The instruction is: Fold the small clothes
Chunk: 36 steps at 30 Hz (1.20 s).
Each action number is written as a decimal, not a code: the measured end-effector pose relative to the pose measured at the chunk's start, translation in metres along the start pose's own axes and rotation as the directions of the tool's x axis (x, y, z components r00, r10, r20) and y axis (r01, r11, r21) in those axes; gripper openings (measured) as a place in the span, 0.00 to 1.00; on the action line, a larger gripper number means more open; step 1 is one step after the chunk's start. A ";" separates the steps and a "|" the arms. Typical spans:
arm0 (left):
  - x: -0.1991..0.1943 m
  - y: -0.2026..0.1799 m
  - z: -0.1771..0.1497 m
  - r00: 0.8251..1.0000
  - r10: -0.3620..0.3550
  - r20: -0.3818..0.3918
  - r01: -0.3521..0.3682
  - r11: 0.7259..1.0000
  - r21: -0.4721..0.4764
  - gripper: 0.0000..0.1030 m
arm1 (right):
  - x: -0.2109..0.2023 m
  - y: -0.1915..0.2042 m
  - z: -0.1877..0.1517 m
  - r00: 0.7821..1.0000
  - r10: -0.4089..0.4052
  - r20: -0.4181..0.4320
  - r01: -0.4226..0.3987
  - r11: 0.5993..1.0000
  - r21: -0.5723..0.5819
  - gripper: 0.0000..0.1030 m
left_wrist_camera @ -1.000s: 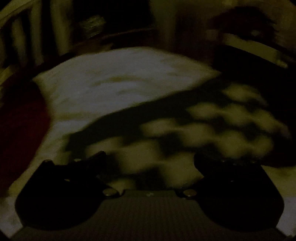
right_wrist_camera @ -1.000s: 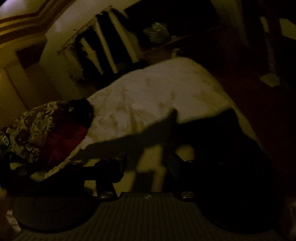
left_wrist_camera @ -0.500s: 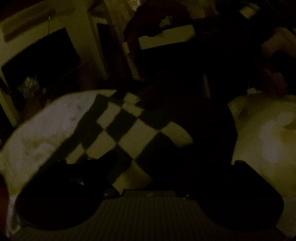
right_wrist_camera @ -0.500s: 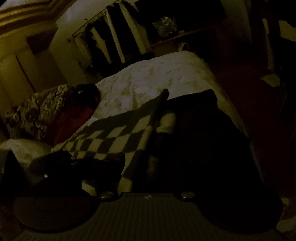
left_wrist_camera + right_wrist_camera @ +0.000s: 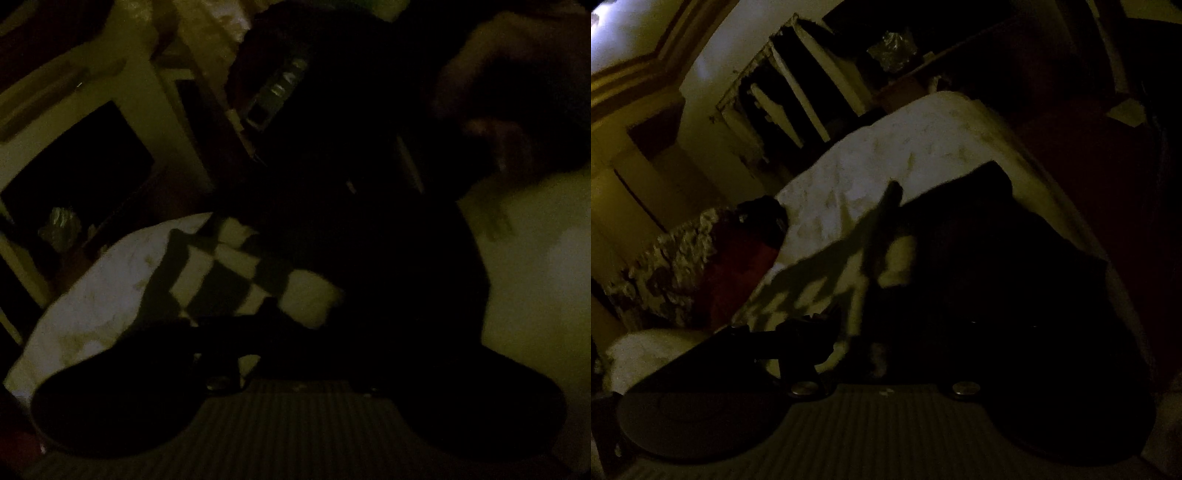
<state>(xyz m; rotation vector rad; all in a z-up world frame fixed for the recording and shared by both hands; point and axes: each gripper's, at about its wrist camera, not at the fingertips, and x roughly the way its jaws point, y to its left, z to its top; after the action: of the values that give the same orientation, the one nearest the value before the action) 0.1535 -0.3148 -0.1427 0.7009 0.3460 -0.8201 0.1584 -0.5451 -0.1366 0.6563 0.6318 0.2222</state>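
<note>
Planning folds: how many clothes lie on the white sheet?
2: a checkered cloth, and a dark garment to its right; the dim light may hide others.

Dim room, checkered cloth [image 5: 827, 280] on white bed [image 5: 886, 155], dark garment [image 5: 979, 236] beside it, right tool [image 5: 886, 332] low over both, jaws wide, patterned pillow [image 5: 668, 266] at left.

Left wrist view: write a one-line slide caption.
Dim room: the left tongs closing at the edge of a black-and-white checkered cloth on a pale bedsheet.
</note>
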 end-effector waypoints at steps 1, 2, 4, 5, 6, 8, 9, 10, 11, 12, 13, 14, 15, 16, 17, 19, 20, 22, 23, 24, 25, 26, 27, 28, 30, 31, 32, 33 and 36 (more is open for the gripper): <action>-0.005 0.009 0.002 1.000 -0.008 0.013 0.009 0.998 -0.056 0.20 | 0.002 0.000 0.003 1.000 0.008 0.002 -0.008 1.000 0.003 0.92; -0.009 0.019 0.003 0.999 -0.018 0.028 0.021 0.994 -0.110 0.19 | 0.004 0.002 0.005 1.000 0.007 0.004 -0.007 1.000 0.002 0.95; -0.019 0.040 0.001 0.998 -0.017 0.061 0.030 0.974 -0.225 0.17 | 0.010 0.005 0.009 1.000 0.010 -0.004 -0.010 1.000 0.005 1.00; -0.023 0.052 -0.002 0.997 -0.014 0.075 0.035 0.960 -0.279 0.17 | 0.014 0.005 0.011 1.000 0.014 -0.005 -0.014 1.000 0.022 1.00; -0.026 0.060 -0.003 0.997 -0.023 0.078 0.046 0.949 -0.313 0.17 | 0.016 0.005 0.013 1.000 0.014 0.000 -0.014 0.999 0.043 1.00; -0.029 0.071 -0.007 0.996 -0.042 0.074 0.066 0.930 -0.360 0.16 | 0.023 0.005 0.016 1.000 0.017 0.004 -0.018 0.997 0.077 1.00; -0.032 0.073 -0.008 0.996 -0.053 0.075 0.077 0.925 -0.371 0.16 | 0.026 0.007 0.017 1.000 0.024 0.007 -0.025 0.996 0.084 1.00; -0.033 0.074 -0.009 0.995 -0.058 0.076 0.083 0.922 -0.377 0.16 | 0.029 0.009 0.019 0.999 0.035 0.003 -0.035 0.996 0.083 1.00; -0.033 0.074 -0.010 0.995 -0.056 0.080 0.082 0.922 -0.378 0.16 | 0.034 0.012 0.020 0.999 0.035 -0.013 -0.034 0.996 0.078 1.00; -0.032 0.073 -0.011 0.995 -0.055 0.079 0.081 0.923 -0.377 0.16 | 0.038 0.014 0.020 0.999 0.000 -0.033 0.002 0.997 0.073 1.00; -0.031 0.072 -0.011 0.995 -0.057 0.080 0.083 0.922 -0.378 0.16 | 0.043 0.015 0.020 0.997 -0.054 -0.056 0.059 0.995 0.075 1.00; -0.031 0.071 -0.012 0.995 -0.059 0.081 0.086 0.920 -0.382 0.16 | 0.047 0.016 0.020 0.993 -0.096 -0.069 0.101 0.992 0.078 1.00; -0.032 0.070 -0.012 0.995 -0.062 0.080 0.088 0.918 -0.387 0.16 | 0.047 0.016 0.018 0.992 -0.113 -0.063 0.118 0.989 0.086 1.00; -0.031 0.069 -0.012 0.994 -0.066 0.083 0.093 0.917 -0.387 0.16 | 0.044 0.016 0.017 0.993 -0.110 -0.044 0.114 0.988 0.102 1.00; -0.030 0.067 -0.012 0.994 -0.064 0.085 0.093 0.918 -0.386 0.16 | 0.043 0.014 0.017 0.995 -0.094 -0.032 0.098 0.988 0.116 1.00; -0.027 0.066 -0.013 0.995 -0.064 0.083 0.091 0.916 -0.390 0.16 | 0.048 0.012 0.016 0.997 -0.059 -0.056 0.066 0.989 0.134 0.86; -0.028 0.067 -0.013 0.995 -0.064 0.082 0.092 0.912 -0.399 0.16 | 0.049 0.013 0.014 0.997 -0.047 -0.064 0.055 0.990 0.130 0.46; -0.037 0.070 -0.014 0.995 -0.052 0.084 0.083 0.906 -0.415 0.16 | 0.048 0.023 0.015 0.997 -0.027 -0.066 0.033 0.995 0.089 0.36; -0.043 0.074 -0.015 0.995 -0.041 0.088 0.074 0.903 -0.424 0.16 | 0.045 0.029 0.017 0.998 -0.025 -0.059 0.030 0.997 0.069 0.35; -0.050 0.079 -0.015 0.995 -0.025 0.093 0.063 0.899 -0.434 0.16 | 0.044 0.036 0.019 0.998 -0.014 -0.053 0.018 0.998 0.060 0.34; -0.058 0.084 -0.016 0.995 -0.008 0.098 0.051 0.894 -0.446 0.16 | 0.041 0.042 0.023 0.999 0.011 -0.045 -0.008 0.997 0.071 0.34; -0.069 0.094 -0.019 0.995 0.014 0.103 0.036 0.884 -0.467 0.16 | 0.042 0.046 0.027 0.999 0.039 -0.038 -0.036 0.995 0.089 0.33; -0.078 0.103 -0.022 0.994 0.034 0.101 0.020 0.873 -0.487 0.16 | 0.045 0.051 0.032 0.997 0.069 -0.026 -0.065 0.992 0.112 0.32; -0.086 0.113 -0.025 0.995 0.050 0.091 0.002 0.865 -0.502 0.15 | 0.047 0.057 0.036 0.995 0.101 -0.014 -0.098 0.985 0.144 0.30; -0.106 0.137 -0.038 0.993 0.102 0.060 -0.052 0.829 -0.556 0.14 | 0.062 0.075 0.042 0.984 0.177 -0.008 -0.173 0.967 0.188 0.29; -0.117 0.150 -0.047 0.991 0.123 0.044 -0.075 0.810 -0.582 0.14 | 0.072 0.088 0.044 0.979 0.202 -0.010 -0.197 0.962 0.191 0.28; -0.130 0.165 -0.059 0.989 0.150 0.018 -0.107 0.783 -0.612 0.14 | 0.084 0.103 0.044 0.974 0.227 -0.017 -0.220 0.958 0.182 0.26; -0.139 0.178 -0.070 0.984 0.176 0.004 -0.133 0.756 -0.641 0.14 | 0.096 0.120 0.045 0.968 0.249 -0.026 -0.242 0.956 0.164 0.26; -0.172 0.213 -0.111 0.960 0.274 -0.055 -0.231 0.663 -0.712 0.13 | 0.142 0.174 0.040 0.948 0.312 -0.070 -0.302 0.946 0.119 0.25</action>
<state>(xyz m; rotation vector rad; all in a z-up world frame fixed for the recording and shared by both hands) 0.2036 -0.0425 -0.0393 -0.0232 0.4658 -0.3722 0.2956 -0.3760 -0.0699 0.8527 0.6269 0.5130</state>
